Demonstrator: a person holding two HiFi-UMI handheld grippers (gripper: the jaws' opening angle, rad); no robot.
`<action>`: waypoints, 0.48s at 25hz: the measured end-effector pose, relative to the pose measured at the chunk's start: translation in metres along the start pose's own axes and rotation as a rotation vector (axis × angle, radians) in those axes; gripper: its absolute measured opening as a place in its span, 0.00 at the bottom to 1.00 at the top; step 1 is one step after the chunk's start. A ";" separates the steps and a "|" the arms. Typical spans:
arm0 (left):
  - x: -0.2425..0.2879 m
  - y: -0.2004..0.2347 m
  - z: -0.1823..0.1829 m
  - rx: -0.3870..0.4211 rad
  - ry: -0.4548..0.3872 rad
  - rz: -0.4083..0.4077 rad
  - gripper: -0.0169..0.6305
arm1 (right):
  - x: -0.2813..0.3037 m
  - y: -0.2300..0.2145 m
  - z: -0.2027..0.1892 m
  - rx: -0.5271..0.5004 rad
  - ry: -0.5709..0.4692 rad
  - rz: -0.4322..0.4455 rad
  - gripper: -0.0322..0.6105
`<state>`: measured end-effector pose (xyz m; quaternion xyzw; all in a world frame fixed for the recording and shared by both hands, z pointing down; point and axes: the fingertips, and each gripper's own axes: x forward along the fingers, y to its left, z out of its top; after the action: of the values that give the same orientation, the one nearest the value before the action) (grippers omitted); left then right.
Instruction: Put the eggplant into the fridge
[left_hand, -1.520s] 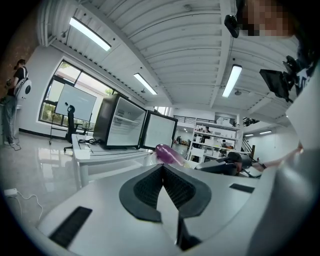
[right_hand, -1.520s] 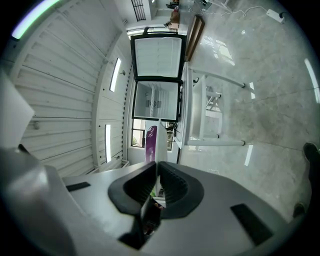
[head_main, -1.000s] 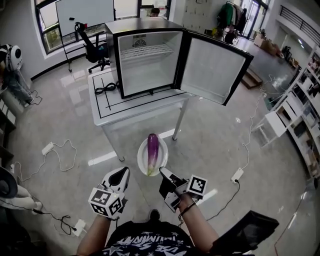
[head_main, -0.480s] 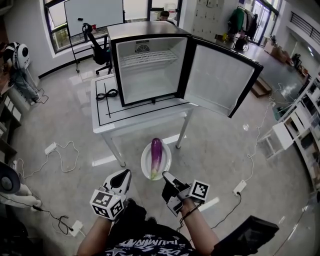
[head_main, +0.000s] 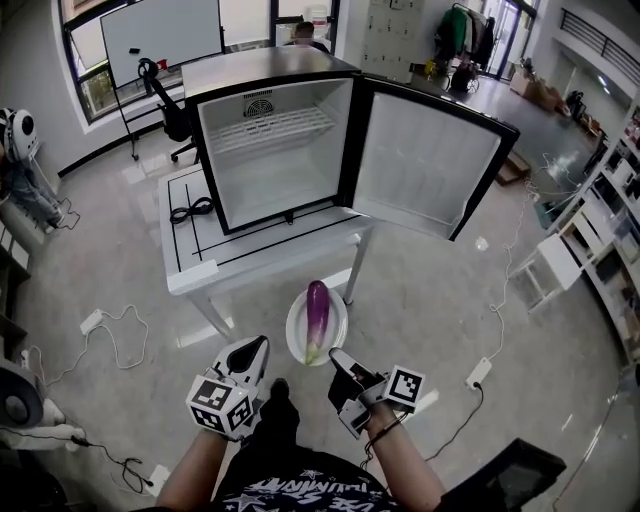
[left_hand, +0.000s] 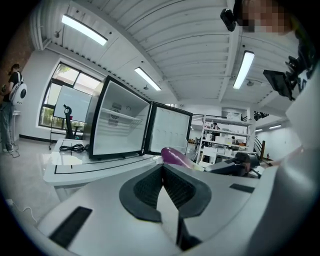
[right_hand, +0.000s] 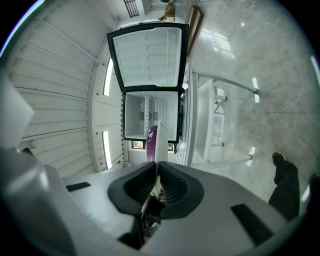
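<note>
Glossy grey floor (head_main: 120, 300) all round, and far ahead on a white table (head_main: 190, 272) stands the fridge (head_main: 270, 150), its door (head_main: 425, 160) swung wide to the right and the shelf inside bare. The eggplant (head_main: 317, 312) is nowhere near it yet: it lies loose, lengthways, on a white plate (head_main: 295, 342) hanging over open floor, well short of the table.

The right gripper (head_main: 340, 358) has its jaws clamped on the plate's near rim, and that looks like the only hold. The left gripper (head_main: 257, 350) sits just beside the plate's left side, jaws together on nothing, seemingly not touching it.

Here's the worry. One pinch on a thin rim means the plate can pivot in the pads, and nothing pins the eggplant down. Tip the plate on the way up and that smooth, round eggplant likely rolls off onto the floor. The fridge sits higher, too, so the lift could knock the plate's far rim on the table edge or the fridge sill and jolt the load.
</note>
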<state>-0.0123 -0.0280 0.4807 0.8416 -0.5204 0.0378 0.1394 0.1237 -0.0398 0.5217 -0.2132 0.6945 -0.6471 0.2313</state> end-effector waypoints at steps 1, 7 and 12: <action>0.008 0.006 0.003 -0.002 -0.004 0.000 0.04 | 0.004 -0.001 0.006 -0.005 -0.004 -0.003 0.08; 0.051 0.047 0.016 -0.020 -0.014 -0.009 0.04 | 0.049 -0.011 0.040 -0.016 -0.015 -0.025 0.08; 0.083 0.087 0.033 -0.029 -0.015 -0.015 0.04 | 0.103 -0.009 0.066 -0.022 -0.008 -0.026 0.08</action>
<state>-0.0541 -0.1455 0.4835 0.8437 -0.5155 0.0227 0.1479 0.0805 -0.1550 0.5222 -0.2276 0.6978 -0.6413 0.2234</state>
